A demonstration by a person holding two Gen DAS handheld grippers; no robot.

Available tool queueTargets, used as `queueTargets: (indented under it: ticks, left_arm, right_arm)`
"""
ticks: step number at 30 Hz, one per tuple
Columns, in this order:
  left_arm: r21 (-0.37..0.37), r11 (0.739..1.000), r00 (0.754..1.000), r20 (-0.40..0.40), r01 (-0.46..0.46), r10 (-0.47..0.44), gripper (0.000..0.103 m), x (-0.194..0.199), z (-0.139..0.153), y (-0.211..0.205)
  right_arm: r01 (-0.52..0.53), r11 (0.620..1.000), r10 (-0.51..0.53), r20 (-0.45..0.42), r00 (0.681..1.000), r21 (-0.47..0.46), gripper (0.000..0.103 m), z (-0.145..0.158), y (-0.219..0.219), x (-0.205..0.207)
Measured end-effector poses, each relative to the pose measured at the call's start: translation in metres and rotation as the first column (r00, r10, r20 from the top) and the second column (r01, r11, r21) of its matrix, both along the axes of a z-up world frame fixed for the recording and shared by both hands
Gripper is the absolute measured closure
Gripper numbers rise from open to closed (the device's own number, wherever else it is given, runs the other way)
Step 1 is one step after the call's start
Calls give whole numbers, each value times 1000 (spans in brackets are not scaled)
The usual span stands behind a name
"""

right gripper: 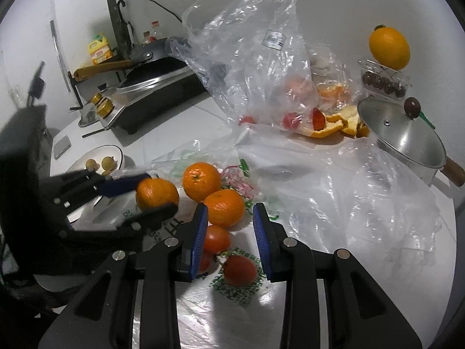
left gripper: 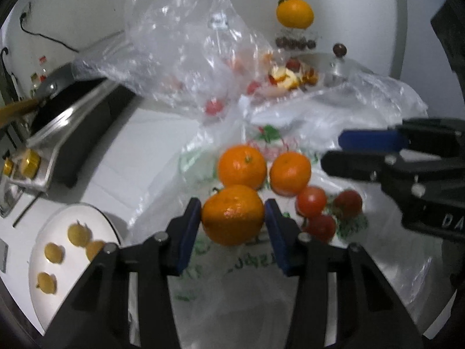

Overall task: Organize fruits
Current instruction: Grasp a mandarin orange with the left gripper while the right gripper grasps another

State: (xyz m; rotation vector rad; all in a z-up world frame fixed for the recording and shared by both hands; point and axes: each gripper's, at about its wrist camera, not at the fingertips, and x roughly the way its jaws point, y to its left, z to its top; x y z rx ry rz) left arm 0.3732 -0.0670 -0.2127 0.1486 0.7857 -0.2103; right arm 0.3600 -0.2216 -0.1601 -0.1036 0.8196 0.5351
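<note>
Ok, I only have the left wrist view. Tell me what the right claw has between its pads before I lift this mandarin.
Observer: Nothing gripped. The right claw stands open, and one tomato lies loose on the printed bag below the gap.
Operator: Now describe what sits under that metal lid at the back right.
Observer: A metal pot, with a wooden handle sticking out to the right.

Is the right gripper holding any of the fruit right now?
No, the right gripper is empty, with only tomatoes lying on the plastic bag below it.
</note>
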Motion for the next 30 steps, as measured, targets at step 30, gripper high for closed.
queueTargets:
  ticks: [30]
  left_arm:
    - [-57,994,995,-25,92,-93,57,-18,-11,1]
  right_arm:
    - [-84,996,84,-16,996,-39,60,-7,56,25]
